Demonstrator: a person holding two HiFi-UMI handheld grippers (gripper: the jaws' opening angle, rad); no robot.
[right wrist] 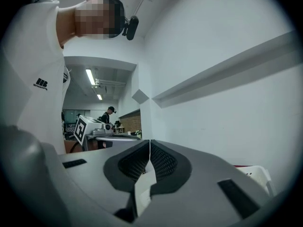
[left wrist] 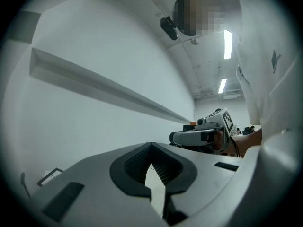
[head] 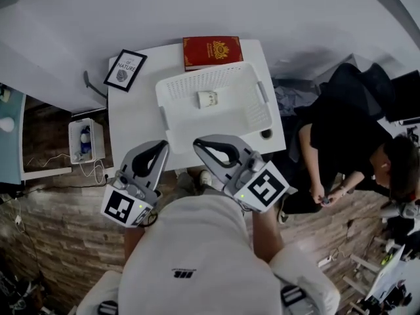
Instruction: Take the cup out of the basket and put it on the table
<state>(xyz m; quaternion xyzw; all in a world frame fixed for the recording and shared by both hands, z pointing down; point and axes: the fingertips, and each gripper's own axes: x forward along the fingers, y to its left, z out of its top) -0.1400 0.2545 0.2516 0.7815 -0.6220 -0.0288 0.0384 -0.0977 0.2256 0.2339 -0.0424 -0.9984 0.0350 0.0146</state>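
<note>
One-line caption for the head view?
Left gripper and right gripper shut, at the table's near edge; cup in the basket.

Left claw (left wrist: 151,146) tips together, right claw (left wrist: 182,137) beyond

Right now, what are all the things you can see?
table: one, white, by the wall
basket: one, white, on the table
cup: one, whitish, in the basket
book: one, red, behind the basket
framed picture: one, black frame, table's far-left corner
bin: one, white, floor left of table
seated person: one, dark clothes, right of table
left gripper: one, grey, shut, empty, near table edge
right gripper: one, grey, shut, empty, beside it
</note>
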